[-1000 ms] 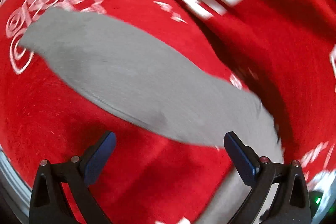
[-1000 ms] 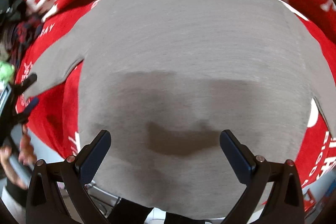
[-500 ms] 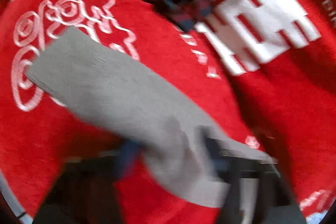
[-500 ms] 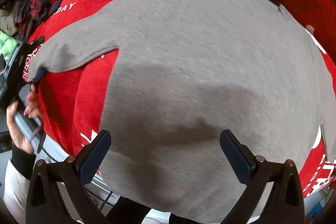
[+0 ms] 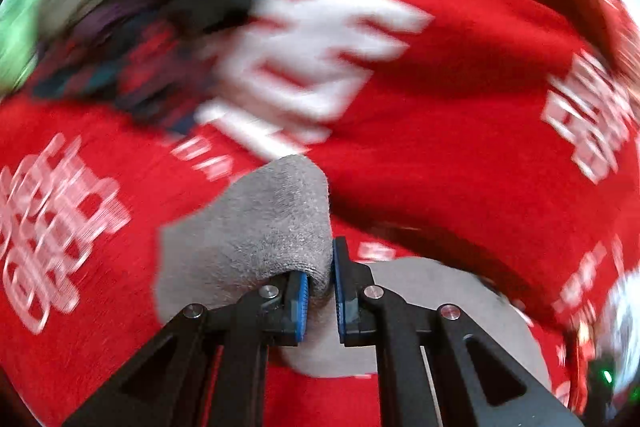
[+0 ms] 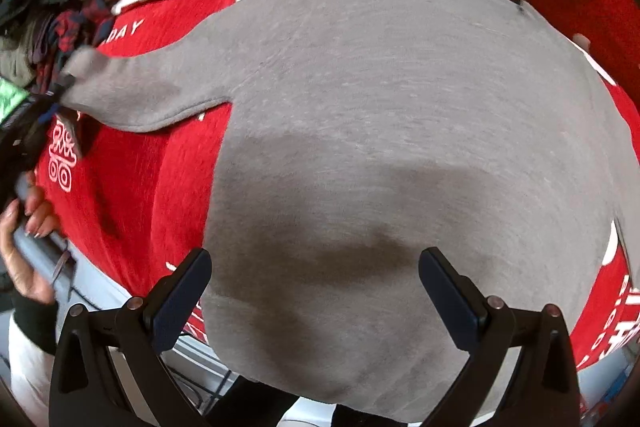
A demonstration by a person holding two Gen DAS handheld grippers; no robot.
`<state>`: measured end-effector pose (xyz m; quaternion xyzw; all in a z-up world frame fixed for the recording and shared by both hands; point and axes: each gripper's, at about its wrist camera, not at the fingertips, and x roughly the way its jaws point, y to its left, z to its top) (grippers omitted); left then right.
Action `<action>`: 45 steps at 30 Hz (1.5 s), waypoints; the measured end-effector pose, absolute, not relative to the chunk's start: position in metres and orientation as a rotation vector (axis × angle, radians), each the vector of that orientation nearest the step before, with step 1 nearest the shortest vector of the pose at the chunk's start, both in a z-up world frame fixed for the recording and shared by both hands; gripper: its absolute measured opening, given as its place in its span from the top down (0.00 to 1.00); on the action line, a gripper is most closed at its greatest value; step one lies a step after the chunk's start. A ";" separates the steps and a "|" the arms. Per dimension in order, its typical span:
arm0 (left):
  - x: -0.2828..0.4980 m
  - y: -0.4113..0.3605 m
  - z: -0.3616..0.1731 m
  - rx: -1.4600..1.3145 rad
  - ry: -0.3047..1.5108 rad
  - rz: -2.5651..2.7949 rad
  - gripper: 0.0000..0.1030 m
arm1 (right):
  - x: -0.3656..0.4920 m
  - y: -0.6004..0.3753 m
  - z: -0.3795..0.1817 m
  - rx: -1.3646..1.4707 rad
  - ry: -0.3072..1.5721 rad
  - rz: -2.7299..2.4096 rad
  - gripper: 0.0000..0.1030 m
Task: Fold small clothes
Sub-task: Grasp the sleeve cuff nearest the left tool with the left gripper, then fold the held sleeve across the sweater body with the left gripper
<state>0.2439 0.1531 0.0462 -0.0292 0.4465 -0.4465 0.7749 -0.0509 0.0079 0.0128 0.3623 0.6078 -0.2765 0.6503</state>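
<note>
Where the grey long-sleeved top (image 6: 400,131) lies spread flat across the red cloth (image 6: 132,195), I list the scene as follows.

Item one: the top. Body flat, filling most of the right wrist view; one sleeve (image 6: 152,95) stretched out toward the left of that view, its cuff end lifted off the cloth. A dark shadow sits on the lower body between my right claw's fingers.

Item two: my left claw (image 5: 320,287). Jaws closing, nearly together, blue pads pressing the bunched sleeve end (image 5: 280,219) from both sides. The grey fabric bulges up above the pads and more of it trails below and to the right. In the right wrist view this claw (image 6: 60,95) appears at the far left edge, at the sleeve tip, with the person's hand (image 6: 28,227) on its handle lower down.

Item three: my right claw (image 6: 316,287). Jaws spread wide, nothing between them, pointed down over the lower part of the top's body; whether the fingertips touch the fabric I cannot tell.

Item four: the red cloth, printed with white lettering and emblems (image 5: 316,55), covering the bench under everything.

Item five: a heap of other garments (image 6: 60,19), dark, plaid and green, beyond the sleeve end; blurred in the left wrist view (image 5: 120,59).
</note>
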 end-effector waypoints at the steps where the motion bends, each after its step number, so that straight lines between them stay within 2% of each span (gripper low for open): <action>1: 0.231 0.137 0.059 -0.038 0.944 -1.041 0.88 | -0.057 0.005 0.016 0.833 1.365 -0.643 0.00; 7: 0.144 0.041 0.088 0.103 0.917 -1.292 0.88 | -0.118 -0.025 0.033 0.918 1.265 -0.771 0.00; 10: 0.087 -0.014 0.071 0.245 0.958 -1.377 0.88 | -0.155 -0.045 0.037 0.966 1.229 -0.840 0.00; 16: 0.012 -0.060 0.004 0.515 1.079 -1.369 0.88 | -0.226 -0.073 0.022 1.065 1.202 -0.907 0.00; 17: 0.007 -0.059 -0.005 0.545 1.092 -1.353 0.81 | -0.231 -0.073 0.019 1.074 1.203 -0.911 0.00; 18: 0.001 -0.061 -0.014 0.594 1.101 -1.313 0.68 | -0.239 -0.074 0.015 1.091 1.204 -0.915 0.00; 19: -0.002 -0.060 -0.020 0.625 1.109 -1.283 0.25 | -0.246 -0.076 0.010 1.112 1.198 -0.918 0.00; 20: -0.002 -0.057 -0.023 0.635 1.113 -1.252 0.05 | -0.247 -0.075 0.007 1.132 1.187 -0.915 0.00; 26: 0.015 -0.029 0.002 0.606 1.100 -1.202 0.04 | -0.258 -0.085 0.007 1.162 1.087 -0.854 0.00; 30: 0.062 -0.004 0.028 0.573 1.060 -1.102 0.04 | -0.217 -0.094 0.029 1.051 1.013 -0.754 0.00; 33: 0.109 0.007 0.020 0.583 1.103 -0.985 0.05 | -0.148 -0.102 0.034 0.896 1.110 -0.648 0.00; 35: 0.133 0.013 0.010 0.594 1.146 -0.917 0.05 | -0.094 -0.103 0.032 0.691 1.200 -0.676 0.01; 37: 0.150 0.017 0.000 0.592 1.174 -0.857 0.05 | -0.049 -0.105 0.020 0.541 1.250 -0.692 0.15; 38: 0.155 0.021 -0.004 0.598 1.178 -0.833 0.05 | -0.030 -0.106 0.010 0.485 1.281 -0.694 0.34; 39: 0.157 0.023 -0.007 0.603 1.181 -0.825 0.05 | -0.012 -0.107 -0.003 0.444 1.329 -0.695 0.45; 43: 0.153 0.030 -0.020 0.629 1.200 -0.816 0.04 | 0.014 -0.114 -0.050 0.391 1.487 -0.687 0.46; 44: 0.152 0.030 -0.022 0.634 1.203 -0.819 0.05 | 0.013 -0.115 -0.051 0.407 1.473 -0.666 0.62; 45: 0.151 0.031 -0.023 0.631 1.206 -0.824 0.05 | 0.009 -0.117 -0.046 0.438 1.442 -0.655 0.91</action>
